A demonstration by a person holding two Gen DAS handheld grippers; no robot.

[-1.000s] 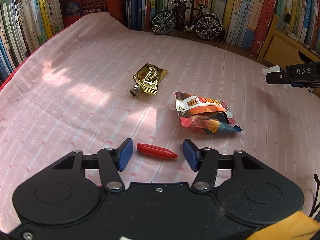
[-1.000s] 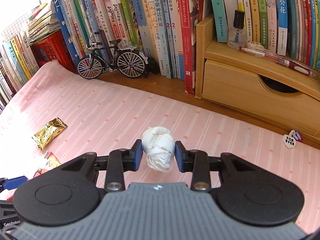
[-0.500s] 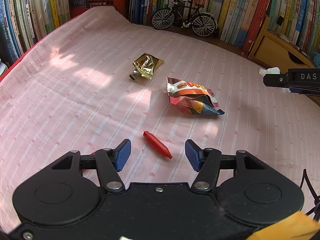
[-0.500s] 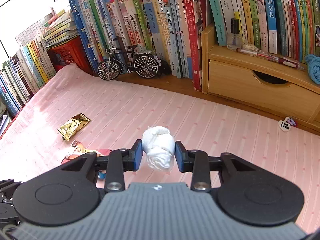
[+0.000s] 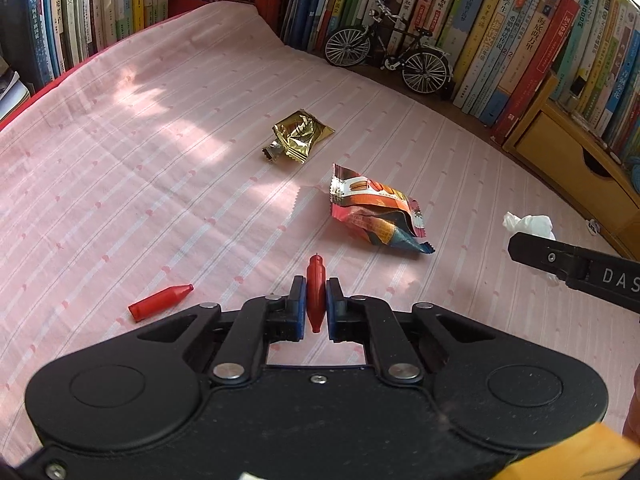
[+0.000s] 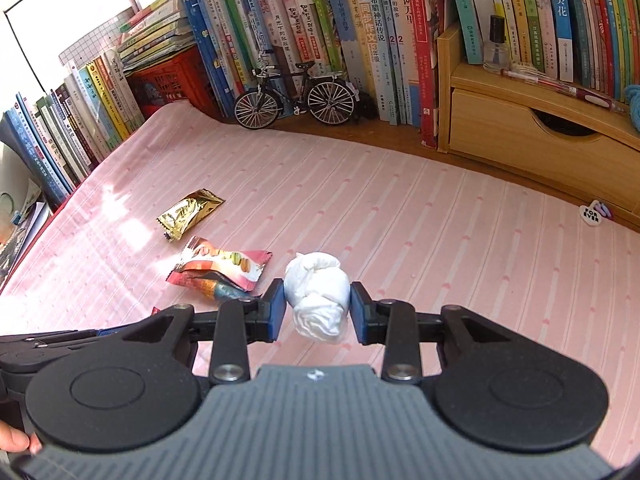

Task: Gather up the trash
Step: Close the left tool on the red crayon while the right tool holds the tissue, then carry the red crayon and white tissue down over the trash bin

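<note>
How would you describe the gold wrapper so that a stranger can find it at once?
Start from the model bicycle standing before the books, then look down onto the pink cloth. The gold wrapper lies there, farther back than the orange snack bag. It alone is shiny gold, small and crumpled.

Ahead of me a pink striped cloth [image 6: 400, 216] covers the desk. Along its far edge rows of upright books [image 6: 360, 32] stand packed together, with a model bicycle [image 6: 294, 94] parked in front of them. A red crate [image 6: 172, 80] sits in the far left corner. At the far right a wooden drawer unit [image 6: 532, 136] carries a small glass bottle [image 6: 496, 46] and a pen [image 6: 560, 86]; a heart-shaped tag [image 6: 591, 214] lies just before it.
</note>
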